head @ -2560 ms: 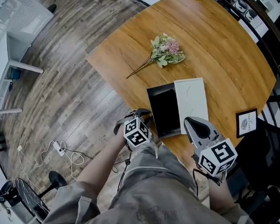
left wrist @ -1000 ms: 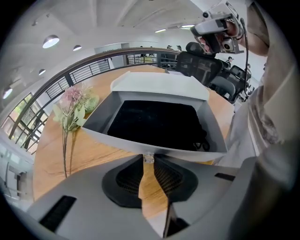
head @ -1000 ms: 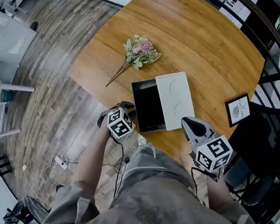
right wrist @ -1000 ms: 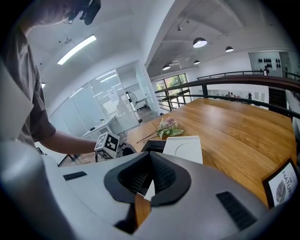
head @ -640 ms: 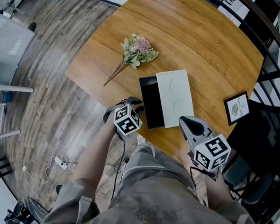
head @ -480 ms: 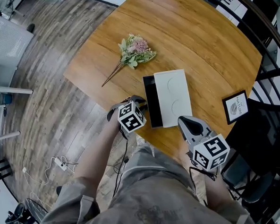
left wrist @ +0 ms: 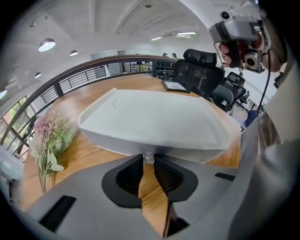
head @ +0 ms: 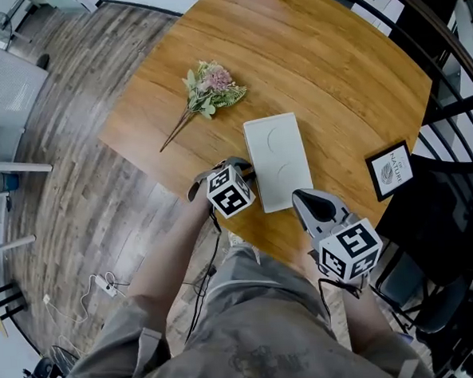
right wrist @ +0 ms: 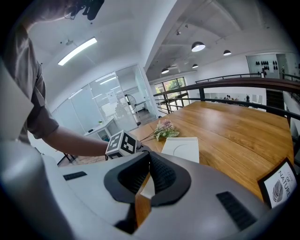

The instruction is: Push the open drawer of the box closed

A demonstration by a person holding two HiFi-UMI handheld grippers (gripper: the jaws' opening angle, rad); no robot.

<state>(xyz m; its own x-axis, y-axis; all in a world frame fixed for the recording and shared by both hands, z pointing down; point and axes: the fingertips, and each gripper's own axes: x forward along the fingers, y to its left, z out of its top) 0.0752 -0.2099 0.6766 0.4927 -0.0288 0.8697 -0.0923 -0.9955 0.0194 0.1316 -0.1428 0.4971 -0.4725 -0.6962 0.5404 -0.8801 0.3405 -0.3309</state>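
The white box [head: 279, 162] lies flat on the round wooden table [head: 333, 66], and none of its black drawer shows. My left gripper [head: 247, 174] sits against the box's left side. In the left gripper view the box [left wrist: 150, 122] fills the middle, and my left gripper [left wrist: 149, 159] has its jaw tips closed on a small clear drawer knob [left wrist: 149, 158]. My right gripper [head: 299, 198] hovers near the box's near right corner, shut and empty. The right gripper view shows the box [right wrist: 180, 147] beyond my right gripper [right wrist: 149, 157].
A bunch of dried flowers [head: 206, 86] lies left of the box toward the far side. A small framed picture [head: 390, 171] stands at the table's right edge. A black chair [head: 454, 211] is beyond that edge. Wood floor lies to the left.
The left gripper moved right along with the drawer front. The black drawer slid into the white box until it no longer shows. The right gripper stayed put.
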